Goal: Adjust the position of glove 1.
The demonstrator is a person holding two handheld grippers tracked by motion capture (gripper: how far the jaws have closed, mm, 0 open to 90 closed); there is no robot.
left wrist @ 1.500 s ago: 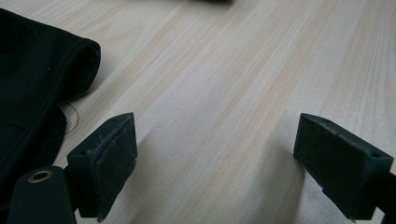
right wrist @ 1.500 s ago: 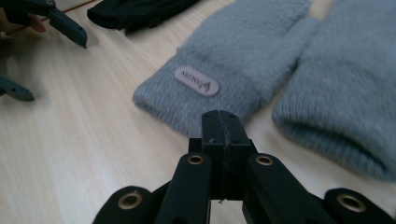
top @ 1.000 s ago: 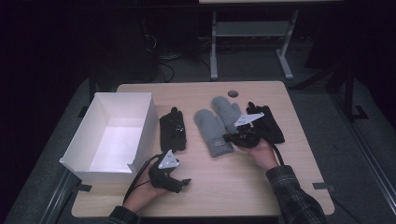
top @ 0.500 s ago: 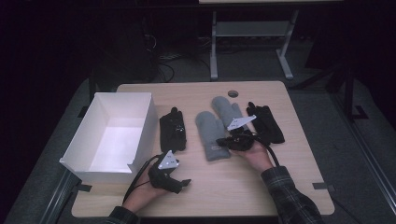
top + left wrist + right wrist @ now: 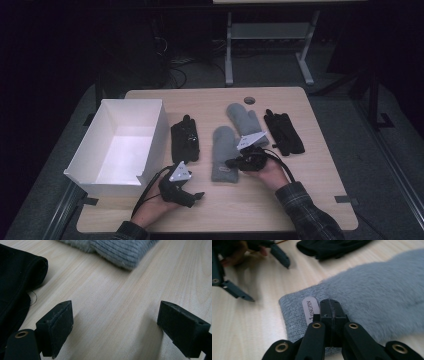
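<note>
The left hand (image 5: pixel 150 212) rests on the table (image 5: pixel 310 175) near its front edge, holding the left gripper (image 5: pixel 196 197) low, jaws spread apart over bare wood. The right hand (image 5: pixel 272 175), sleeve in plaid, reaches in from the front right; the right gripper (image 5: pixel 231 162) has its jaws together at the cuff of the nearer grey mitten (image 5: pixel 224 152), apparently over it, though contact is unclear. A second grey mitten (image 5: pixel 243 120) lies behind, black gloves (image 5: pixel 284 132) toward the right edge, another black glove (image 5: pixel 184 140) beside the white box (image 5: pixel 90 165) at the left edge.
</note>
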